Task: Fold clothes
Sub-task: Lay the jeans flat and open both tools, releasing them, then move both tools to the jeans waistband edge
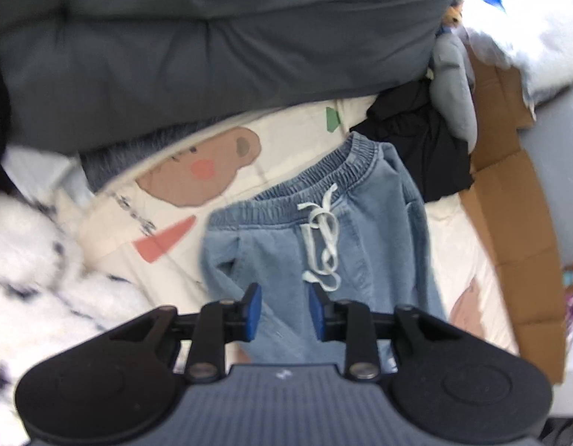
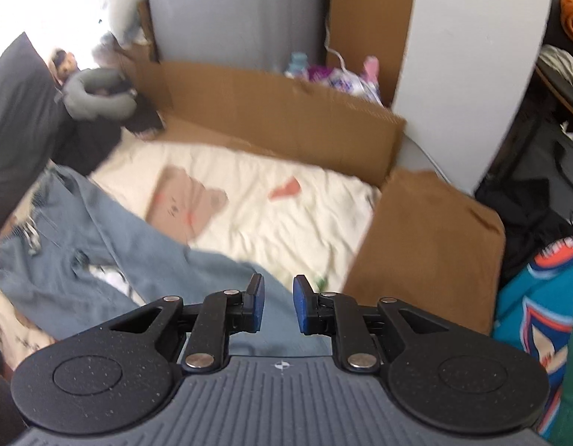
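Claws first: left claw [image 1: 284, 306] and right claw [image 2: 278, 304] both stand slightly apart, gripping nothing, above the blue drawstring pants [image 1: 323, 245] spread on the cream printed bedsheet [image 2: 286, 219]. Beyond lies brown cardboard [image 2: 286, 111].

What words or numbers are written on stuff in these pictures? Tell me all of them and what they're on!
None can be read for sure.
Dark letters on the cartoon bedsheet, beside the bear print: too blurred to read.
White letters on the teal jersey, on its orange band: too blurred to read.
Print on the purple and white packets behind the cardboard: too small and blurred.
The blue pants show no writing.
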The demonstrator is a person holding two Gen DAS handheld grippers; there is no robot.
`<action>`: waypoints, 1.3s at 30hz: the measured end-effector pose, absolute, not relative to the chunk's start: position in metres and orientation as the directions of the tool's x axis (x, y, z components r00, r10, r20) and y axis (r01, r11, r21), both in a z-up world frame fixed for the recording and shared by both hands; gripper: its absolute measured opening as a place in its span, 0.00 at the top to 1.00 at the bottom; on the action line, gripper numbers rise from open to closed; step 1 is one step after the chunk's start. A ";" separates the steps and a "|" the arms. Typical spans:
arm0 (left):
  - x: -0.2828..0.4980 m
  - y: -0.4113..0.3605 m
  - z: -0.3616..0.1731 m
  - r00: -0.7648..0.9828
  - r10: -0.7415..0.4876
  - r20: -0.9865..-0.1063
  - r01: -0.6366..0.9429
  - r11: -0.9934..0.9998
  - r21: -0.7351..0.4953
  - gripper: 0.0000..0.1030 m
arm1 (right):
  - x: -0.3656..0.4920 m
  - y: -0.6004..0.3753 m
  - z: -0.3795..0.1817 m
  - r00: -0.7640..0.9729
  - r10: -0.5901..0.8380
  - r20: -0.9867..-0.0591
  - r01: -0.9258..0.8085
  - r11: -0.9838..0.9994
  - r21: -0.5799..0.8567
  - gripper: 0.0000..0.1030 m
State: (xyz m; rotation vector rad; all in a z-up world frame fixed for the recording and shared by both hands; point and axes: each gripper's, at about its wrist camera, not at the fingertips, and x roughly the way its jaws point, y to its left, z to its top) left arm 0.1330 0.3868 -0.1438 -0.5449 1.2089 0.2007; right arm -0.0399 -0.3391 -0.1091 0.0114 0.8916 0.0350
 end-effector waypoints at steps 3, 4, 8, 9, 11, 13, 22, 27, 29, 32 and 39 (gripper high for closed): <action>0.134 0.398 -0.129 0.364 -0.133 -0.922 -0.427 0.856 -0.292 0.70 | -0.023 -0.329 -0.099 0.642 0.067 -0.764 -0.061 0.997 0.037 0.75; 0.135 0.402 -0.123 0.367 -0.132 -0.921 -0.427 0.856 -0.293 0.66 | -0.018 -0.325 -0.097 0.644 0.077 -0.761 -0.076 0.996 0.037 0.74; 0.138 0.416 -0.120 0.376 -0.124 -0.918 -0.435 0.852 -0.293 0.59 | 0.009 -0.304 -0.098 0.636 0.109 -0.764 -0.128 0.991 0.035 0.65; 0.139 0.418 -0.122 0.375 -0.128 -0.918 -0.436 0.849 -0.297 0.59 | 0.017 -0.300 -0.102 0.628 0.117 -0.770 -0.136 0.990 0.040 0.65; 0.144 0.422 -0.128 0.372 -0.134 -0.918 -0.436 0.849 -0.300 0.59 | 0.033 -0.288 -0.109 0.610 0.125 -0.782 -0.156 0.987 0.036 0.65; 0.150 0.424 -0.134 0.364 -0.135 -0.922 -0.429 0.854 -0.294 0.59 | 0.049 -0.275 -0.117 0.598 0.136 -0.790 -0.180 0.983 0.032 0.65; 0.162 0.418 -0.177 0.335 -0.133 -0.933 -0.429 0.860 -0.277 0.59 | 0.111 -0.238 -0.168 0.519 0.190 -0.833 -0.285 0.958 0.040 0.65; 0.174 0.409 -0.208 0.353 -0.086 -0.932 -0.406 0.883 -0.236 0.58 | 0.158 -0.220 -0.217 0.492 0.245 -0.836 -0.375 0.926 0.051 0.64; 0.179 0.408 -0.224 0.343 -0.057 -0.938 -0.434 0.876 -0.212 0.59 | 0.183 -0.213 -0.241 0.474 0.289 -0.832 -0.402 0.911 0.087 0.64; 0.184 0.410 -0.239 0.342 -0.023 -0.939 -0.469 0.862 -0.192 0.60 | 0.221 -0.192 -0.268 0.455 0.334 -0.826 -0.467 0.879 0.098 0.64; 0.179 0.423 -0.260 0.333 -0.048 -0.942 -0.551 0.801 -0.235 0.61 | 0.306 -0.109 -0.291 0.376 0.425 -0.823 -0.627 0.771 0.112 0.64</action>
